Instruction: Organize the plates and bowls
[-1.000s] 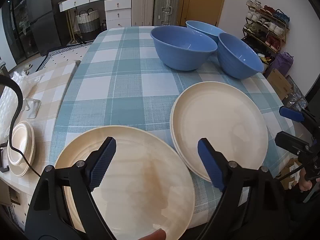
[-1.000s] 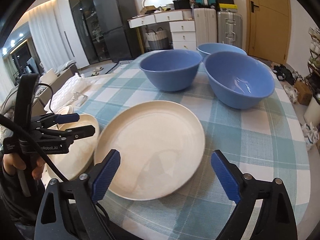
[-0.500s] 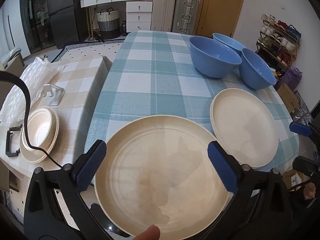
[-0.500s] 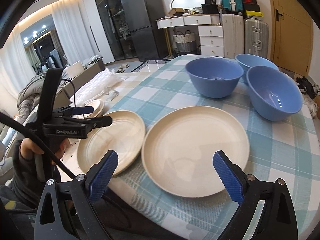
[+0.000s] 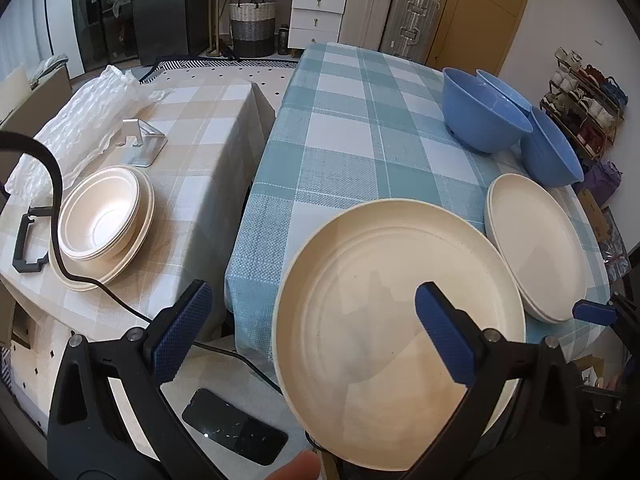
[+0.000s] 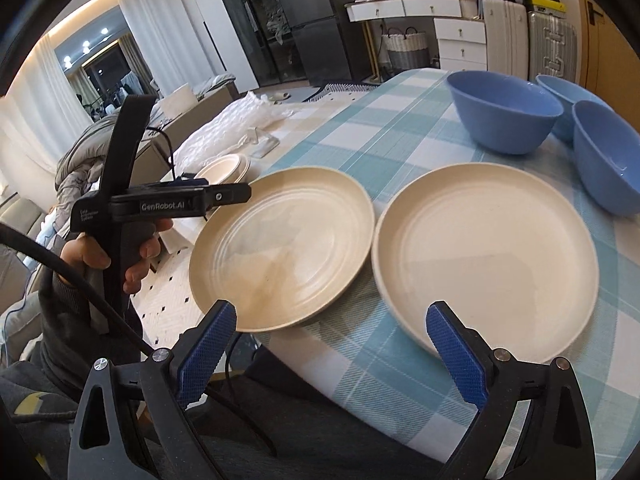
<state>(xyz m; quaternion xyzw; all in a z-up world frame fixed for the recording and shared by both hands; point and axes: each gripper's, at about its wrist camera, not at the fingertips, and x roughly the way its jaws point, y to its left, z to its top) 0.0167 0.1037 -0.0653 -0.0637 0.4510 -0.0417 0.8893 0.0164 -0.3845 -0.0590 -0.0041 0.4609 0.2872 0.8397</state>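
A cream plate [image 5: 384, 304] [image 6: 284, 248] lies at the near left edge of the blue checked table [image 5: 352, 128], overhanging it. My left gripper [image 5: 312, 320] [image 6: 224, 194] hovers open above the plate's left rim, one finger over the plate and the other over the gap beside the table. A second cream plate stack [image 5: 540, 248] [image 6: 484, 256] lies to its right. My right gripper [image 6: 332, 336] [image 5: 592, 312] stands open and empty at the near edge, between the two plates. Three blue bowls [image 5: 480, 116] [image 6: 504, 116] sit at the far right.
A lower beige checked table [image 5: 192, 128] on the left carries small cream bowls stacked on a plate [image 5: 104, 220], a metal stand [image 5: 140, 140] and bubble wrap [image 5: 88, 120]. A dark phone [image 5: 236, 432] lies on the floor below. A hand [image 6: 136, 256] grips the left gripper's handle.
My left gripper has swung left, so the beige table has come into view, and its jaws have spread wider. The right gripper has drawn back and left. Plates and bowls stay put.
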